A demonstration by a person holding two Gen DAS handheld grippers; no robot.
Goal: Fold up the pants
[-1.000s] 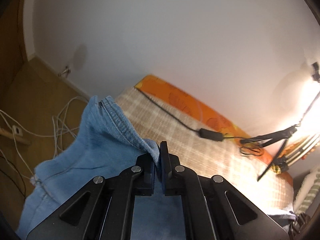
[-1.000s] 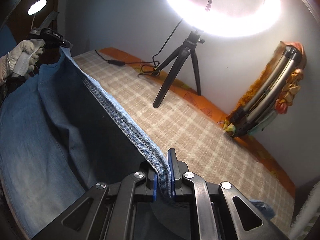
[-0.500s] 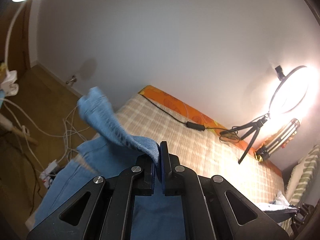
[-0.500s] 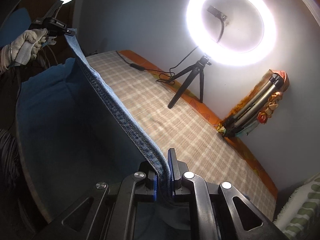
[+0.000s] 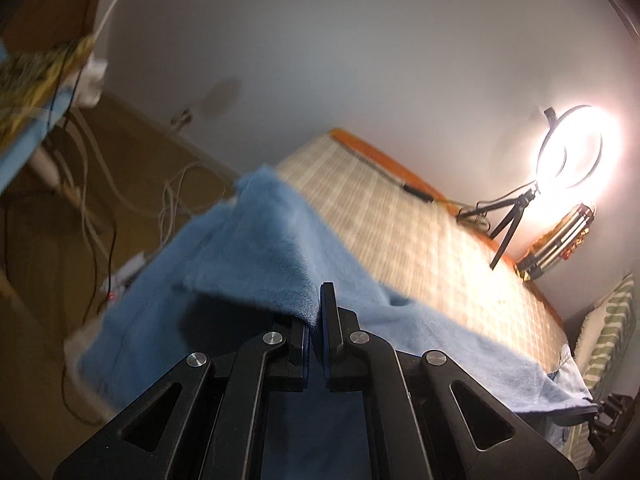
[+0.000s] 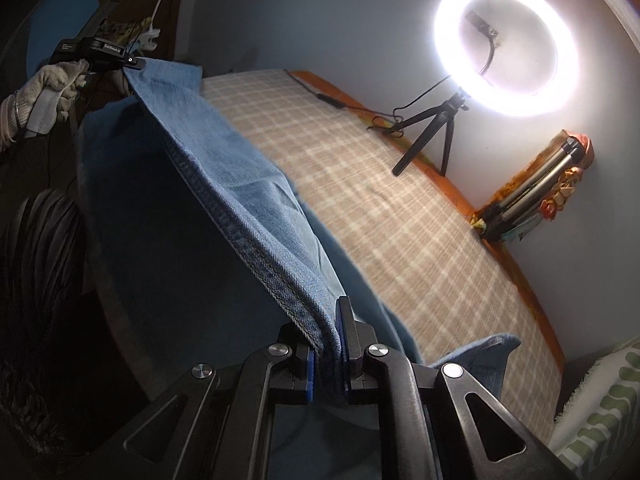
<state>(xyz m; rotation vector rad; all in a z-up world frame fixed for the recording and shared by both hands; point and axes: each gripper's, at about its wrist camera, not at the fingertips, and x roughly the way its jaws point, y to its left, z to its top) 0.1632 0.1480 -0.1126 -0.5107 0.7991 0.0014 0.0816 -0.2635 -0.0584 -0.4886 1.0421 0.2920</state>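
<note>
Denim pants (image 6: 256, 184) are held taut above the bed (image 6: 400, 220), each gripper's jaws clamped on the edge: left gripper (image 5: 316, 320), right gripper (image 6: 326, 344). Laying flat likely follows, needing matched lowering.

I see a bed (image 6: 420, 240) with a beige plaid cover and an orange edge along the wall. On it: a ring light (image 6: 496, 46) on a small black tripod, its black cable (image 5: 416, 192) along the far edge, a folded tripod bundle (image 6: 536, 196), and part of the jeans (image 6: 476, 356).
</note>
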